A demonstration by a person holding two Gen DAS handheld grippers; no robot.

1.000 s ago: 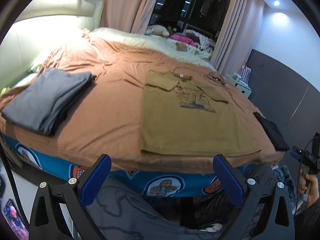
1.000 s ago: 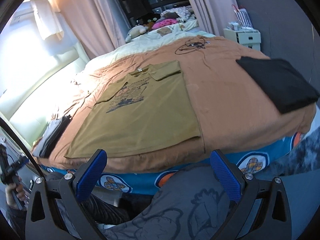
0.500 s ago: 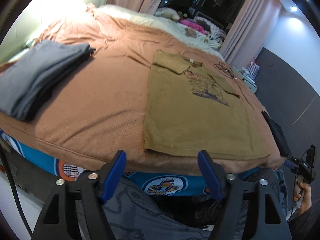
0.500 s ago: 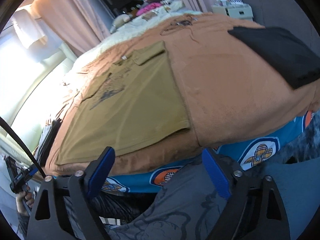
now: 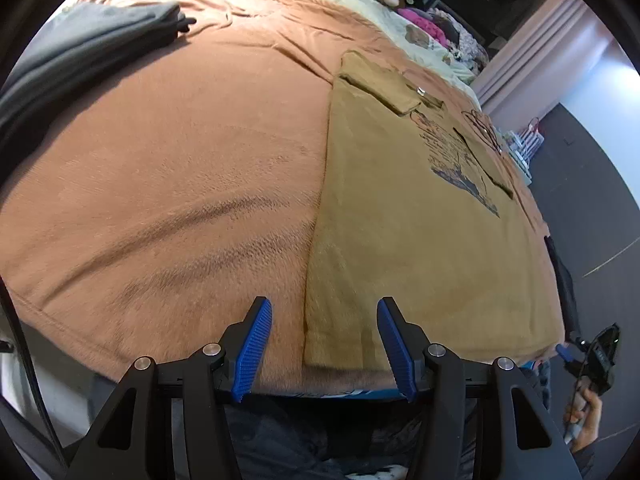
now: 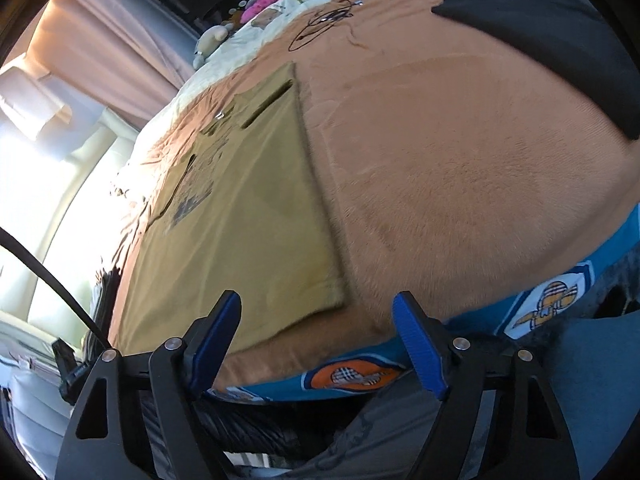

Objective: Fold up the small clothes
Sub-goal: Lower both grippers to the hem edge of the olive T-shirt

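A bedroom with pink curtains [image 5: 532, 52] holds a bed covered by an orange-brown blanket [image 5: 180, 152]. An olive-tan T-shirt [image 5: 420, 240] with a dark chest print lies flat on the blanket, sleeves folded in, its hem at the bed's near edge. The left hand-held gripper [image 5: 324, 344] hovers at the shirt's near left hem corner, jaws apart, gripping nothing. The right hand-held gripper [image 6: 316, 340] sits near the near right hem corner, jaws also apart and empty. A folded grey garment [image 5: 72, 52] rests far left; a folded black garment [image 6: 560, 40] lies far right.
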